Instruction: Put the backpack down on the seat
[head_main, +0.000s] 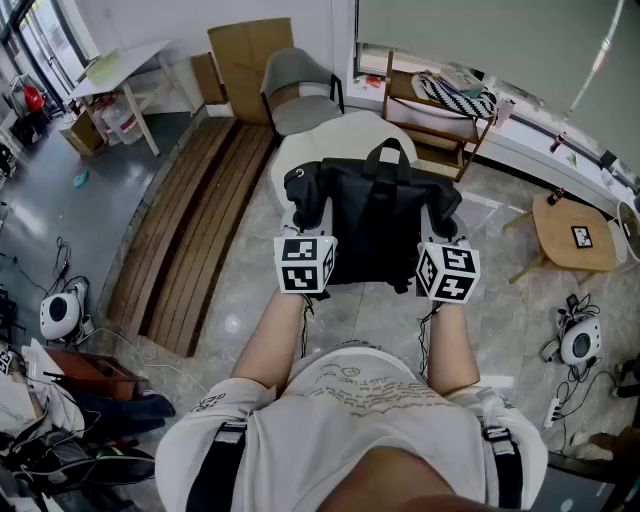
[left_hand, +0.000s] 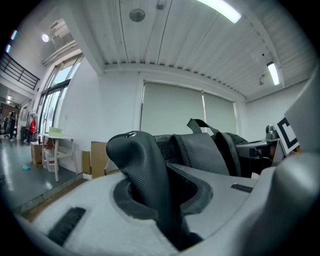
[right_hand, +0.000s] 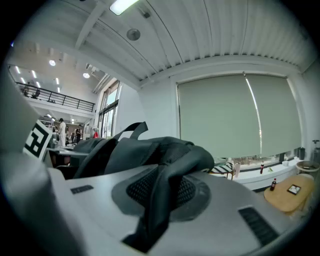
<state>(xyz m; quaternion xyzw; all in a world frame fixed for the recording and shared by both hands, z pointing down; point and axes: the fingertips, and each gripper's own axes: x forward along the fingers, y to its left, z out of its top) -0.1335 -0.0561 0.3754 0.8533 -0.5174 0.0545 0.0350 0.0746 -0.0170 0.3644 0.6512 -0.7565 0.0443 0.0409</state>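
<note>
Head view, centre of frame: a black backpack (head_main: 378, 215) is held out in front of the person, over the near end of a white seat (head_main: 335, 140) that runs toward the upper middle of the frame. Whether its underside already touches the cushion cannot be told from here. The left gripper (head_main: 303, 228) takes the bag at its left edge and the right gripper (head_main: 447, 228) at its right edge, so the load hangs evenly between them and lies square to the seat, with the carry loop (head_main: 390, 150) pointing away from the person. Left gripper view: the jaws are pinched tight on a padded strap (left_hand: 142, 165) that rises between them at centre. Right gripper view: the jaws are likewise clamped on the other strap (right_hand: 167, 180), which folds over them. By this reading the bag is poised for lowering, and both grips should hold until the cushion bears its weight. A grey chair (head_main: 300, 85) stands behind the seat, at upper centre
</note>
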